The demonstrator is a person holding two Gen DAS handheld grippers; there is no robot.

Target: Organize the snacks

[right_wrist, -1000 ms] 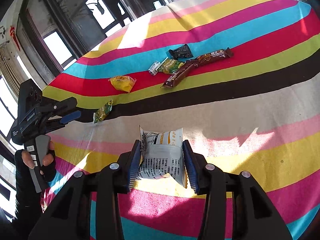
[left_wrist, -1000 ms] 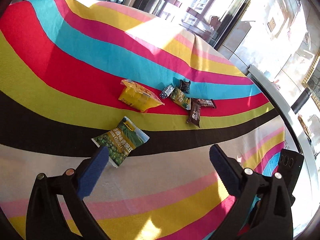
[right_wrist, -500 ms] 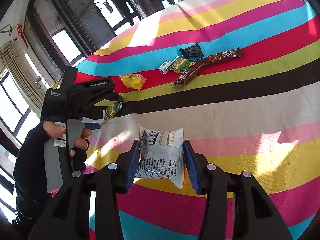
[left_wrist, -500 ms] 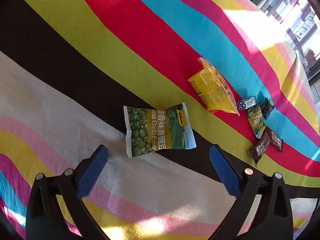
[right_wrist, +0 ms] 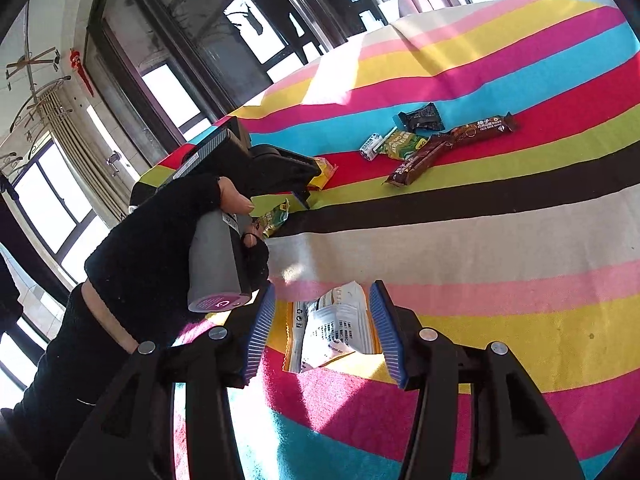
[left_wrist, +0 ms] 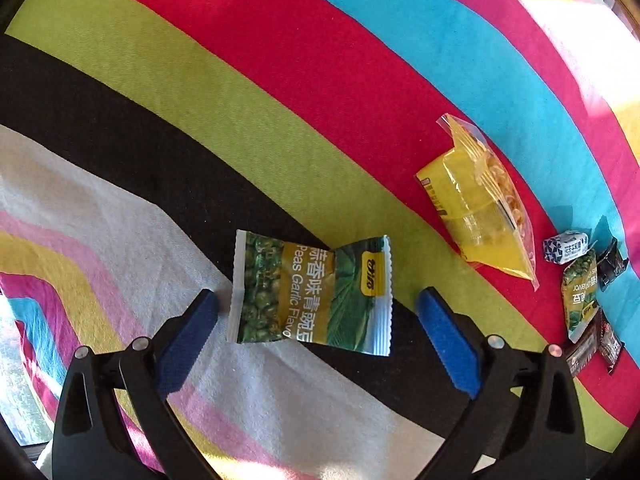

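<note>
A green garlic-peas packet (left_wrist: 310,294) lies flat on the striped tablecloth (left_wrist: 200,112). My left gripper (left_wrist: 318,312) is open, its blue pads either side of the packet, not touching it. The packet also shows in the right wrist view (right_wrist: 274,216) under the left gripper (right_wrist: 298,196). My right gripper (right_wrist: 324,328) is shut on a white and orange snack packet (right_wrist: 334,328), held just above the cloth. A yellow transparent bag (left_wrist: 478,204) lies to the right of the peas packet.
A cluster of small snacks lies further right: a blue-white candy (left_wrist: 564,246), a small green packet (left_wrist: 580,298), a black packet (right_wrist: 420,117) and brown bars (right_wrist: 482,128). Windows and a curtain (right_wrist: 76,152) stand beyond the table's far edge.
My left gripper has come down and closer, so the peas packet now sits between its open pads. My right gripper keeps hold of its packet and has tilted, lowering slightly.
</note>
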